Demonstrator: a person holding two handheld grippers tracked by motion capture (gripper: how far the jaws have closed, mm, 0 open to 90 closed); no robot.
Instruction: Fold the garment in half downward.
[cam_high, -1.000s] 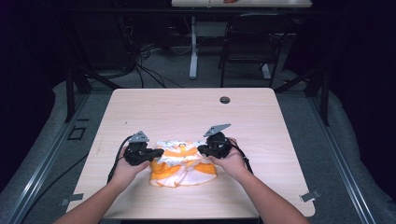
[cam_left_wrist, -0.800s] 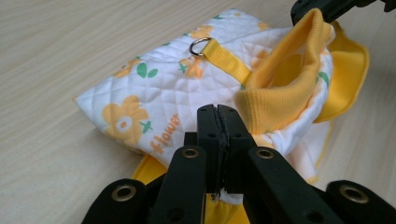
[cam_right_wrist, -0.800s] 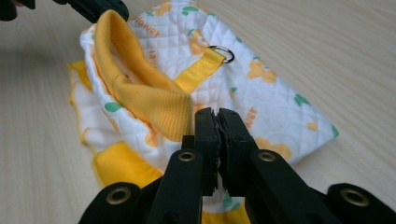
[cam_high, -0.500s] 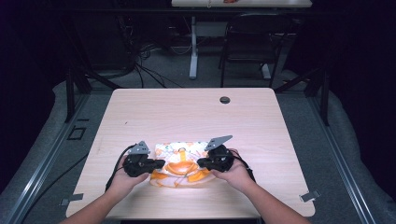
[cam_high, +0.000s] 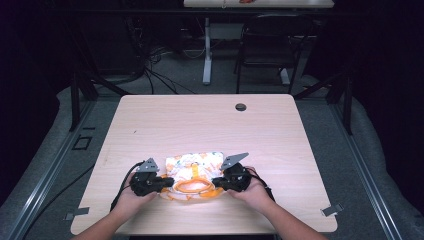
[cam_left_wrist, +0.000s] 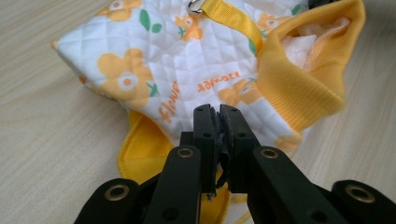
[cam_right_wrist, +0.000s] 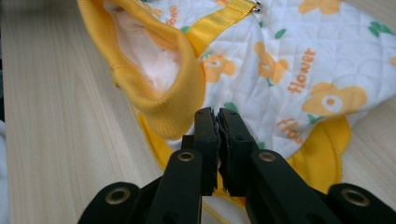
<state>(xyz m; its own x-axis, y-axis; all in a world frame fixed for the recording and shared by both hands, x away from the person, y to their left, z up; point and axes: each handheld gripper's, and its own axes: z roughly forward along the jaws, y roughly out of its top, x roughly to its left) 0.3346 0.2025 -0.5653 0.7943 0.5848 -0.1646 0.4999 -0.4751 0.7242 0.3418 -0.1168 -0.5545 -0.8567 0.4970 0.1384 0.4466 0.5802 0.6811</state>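
— High view: we hold the white quilted garment with orange flowers and yellow trim (cam_high: 194, 172) at the near table (cam_high: 210, 120) edge. It has come nearer.

— Left gripper (cam_high: 161, 182) and right gripper (cam_high: 220, 182) pinch it; we judge a fold underway.

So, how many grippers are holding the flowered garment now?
2. The left gripper pinches the flowered garment at its left edge; the right gripper pinches its right edge.

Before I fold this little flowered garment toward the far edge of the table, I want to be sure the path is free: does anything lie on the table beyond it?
Nothing blocks it. Beyond the garment the table is bare wood up to a small dark round spot near the far edge.
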